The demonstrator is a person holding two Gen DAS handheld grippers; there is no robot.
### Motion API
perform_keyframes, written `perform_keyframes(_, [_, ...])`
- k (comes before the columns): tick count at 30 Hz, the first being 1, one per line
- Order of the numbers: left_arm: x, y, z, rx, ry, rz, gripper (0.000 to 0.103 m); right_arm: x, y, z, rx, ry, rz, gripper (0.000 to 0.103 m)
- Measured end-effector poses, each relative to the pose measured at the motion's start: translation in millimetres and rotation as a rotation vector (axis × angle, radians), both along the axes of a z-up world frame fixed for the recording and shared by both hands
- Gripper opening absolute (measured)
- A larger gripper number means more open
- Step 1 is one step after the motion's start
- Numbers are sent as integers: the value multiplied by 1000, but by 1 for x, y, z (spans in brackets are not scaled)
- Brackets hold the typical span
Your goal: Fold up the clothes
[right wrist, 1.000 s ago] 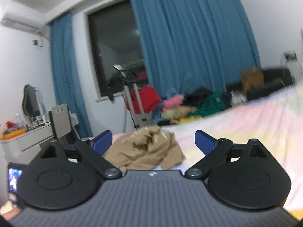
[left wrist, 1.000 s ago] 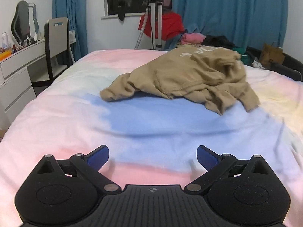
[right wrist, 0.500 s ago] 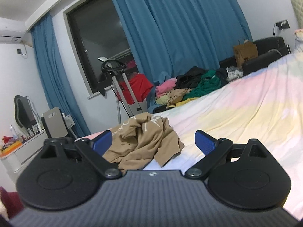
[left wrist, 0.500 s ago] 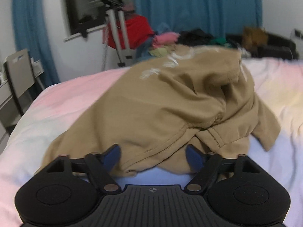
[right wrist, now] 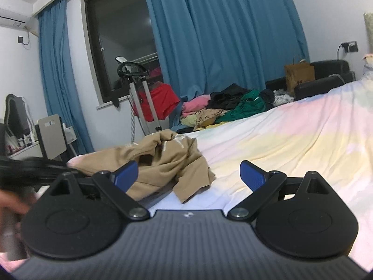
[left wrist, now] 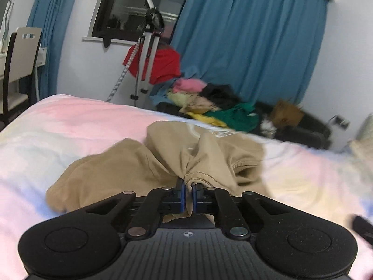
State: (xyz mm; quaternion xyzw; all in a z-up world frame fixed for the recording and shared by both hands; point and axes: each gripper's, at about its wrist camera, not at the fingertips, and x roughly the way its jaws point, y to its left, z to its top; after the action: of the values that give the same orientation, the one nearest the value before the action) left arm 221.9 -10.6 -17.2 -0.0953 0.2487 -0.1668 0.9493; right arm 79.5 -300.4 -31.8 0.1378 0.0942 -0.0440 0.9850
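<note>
Fingers [left wrist: 182, 194] pinching tan garment [left wrist: 130, 170] (hem hidden), bed [left wrist: 70, 121]

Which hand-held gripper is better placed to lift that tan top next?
Probably the left hand-held gripper: it is shut on the tan top's hem. The right hand-held gripper is open and holds nothing.

No word, number or brand reads clearly anywhere I look. The crumpled tan cotton sweatshirt [right wrist: 163, 163] on the pastel bedspread carries pale printed lettering on its upper folds, above my right gripper's left blue pad, but the creases break it up and I cannot make out a single letter. A small round crosshair emblem sits on the ribbed black body of each gripper, a mark and not text.
</note>
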Motion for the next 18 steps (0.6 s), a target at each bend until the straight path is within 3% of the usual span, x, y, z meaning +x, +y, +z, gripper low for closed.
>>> perform_keyframes(11, [-168, 55, 40, -140, -73, -89, 5, -45, 23, 30, -60, -22, 2, 95])
perform_keyframes(14, [-176, 64, 39, -135, -89, -92, 5, -61, 32, 36, -45, -8, 48, 95])
perform_keyframes(18, [-181, 75, 37, -122, -109, -92, 5, -58, 55, 25, -108, 129, 158, 95])
